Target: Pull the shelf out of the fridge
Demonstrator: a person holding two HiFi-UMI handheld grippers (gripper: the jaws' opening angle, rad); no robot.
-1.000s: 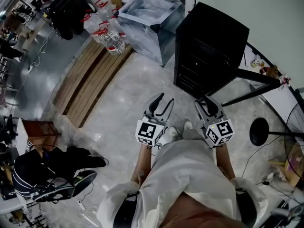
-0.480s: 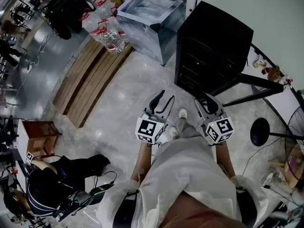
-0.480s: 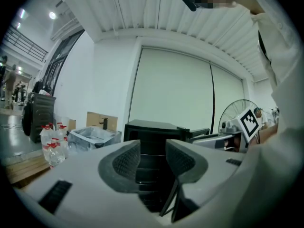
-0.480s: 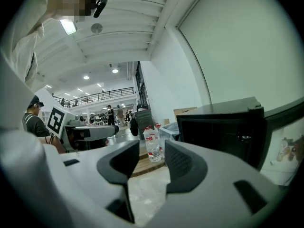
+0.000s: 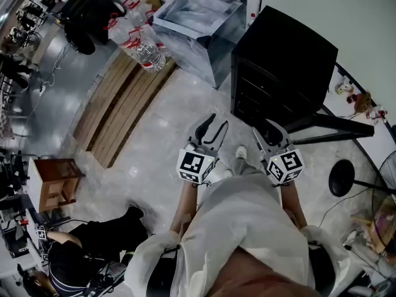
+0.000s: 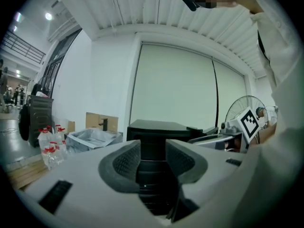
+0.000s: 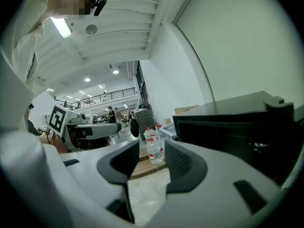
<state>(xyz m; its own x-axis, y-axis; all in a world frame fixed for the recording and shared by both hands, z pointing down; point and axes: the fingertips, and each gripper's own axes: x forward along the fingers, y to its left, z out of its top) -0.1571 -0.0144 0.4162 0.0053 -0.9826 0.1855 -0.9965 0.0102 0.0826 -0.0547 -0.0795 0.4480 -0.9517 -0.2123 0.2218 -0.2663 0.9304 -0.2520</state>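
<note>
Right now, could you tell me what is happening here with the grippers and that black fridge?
A person stands facing the black fridge, whose door looks swung open to the side. The left gripper and right gripper are held out towards it, both empty and short of it. Nothing has been pulled out yet.

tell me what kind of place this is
Probably a big workshop or lab hall, not a home: a small black fridge stands on a bare stone floor, with bundled water bottles and stacked wooden boards nearby.
</note>
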